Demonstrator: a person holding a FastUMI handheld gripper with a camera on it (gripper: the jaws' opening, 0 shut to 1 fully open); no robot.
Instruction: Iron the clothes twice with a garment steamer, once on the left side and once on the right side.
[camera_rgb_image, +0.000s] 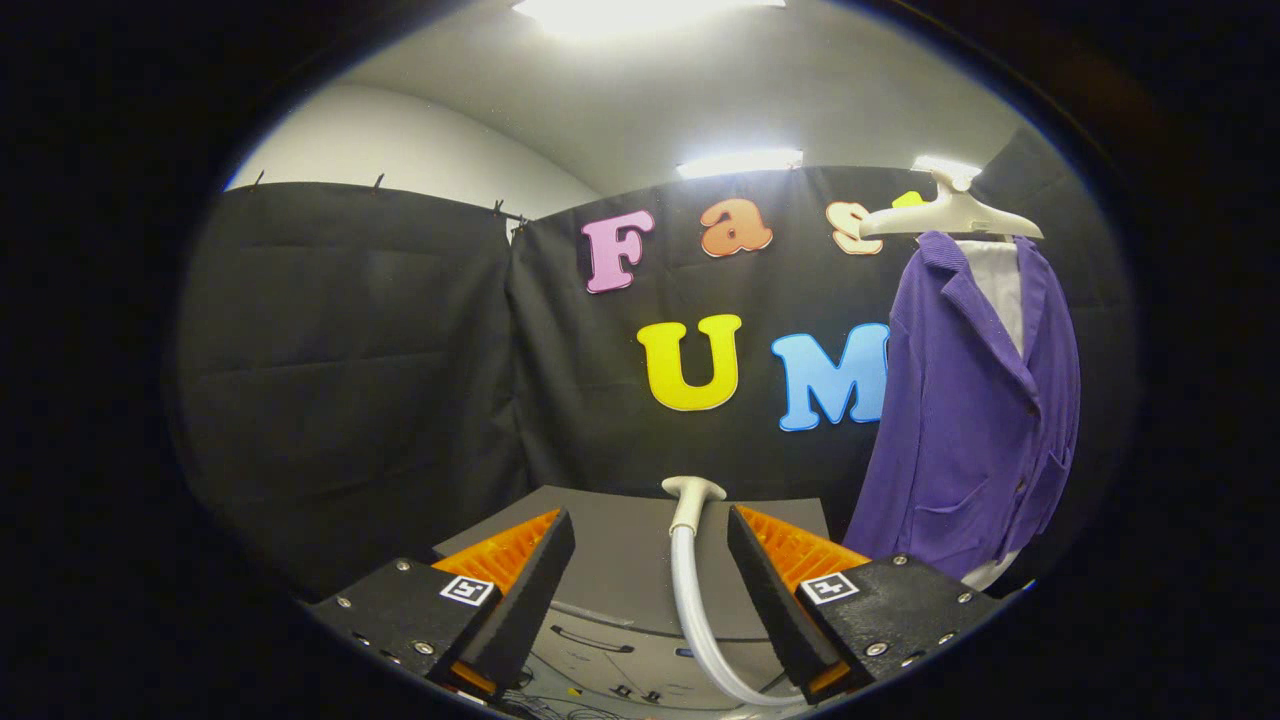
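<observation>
The gripper (650, 545) is held level, pointing straight ahead over the grey bench (620, 570), its fingers (520, 580) spread wide apart and holding nothing. The steamer head (692, 500) stands upright between them, nearer the right finger, its white hose (700, 630) curving down. Beyond the right finger, a purple jacket (975, 420) hangs on a white hanger (950, 215).

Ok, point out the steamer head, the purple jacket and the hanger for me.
steamer head (693, 492): gripper view, on its flat top, between the open hand-held gripper (650, 545) fingers.
purple jacket (965, 420): gripper view, on the front panel.
hanger (950, 215): gripper view, on its shoulder bar.
</observation>
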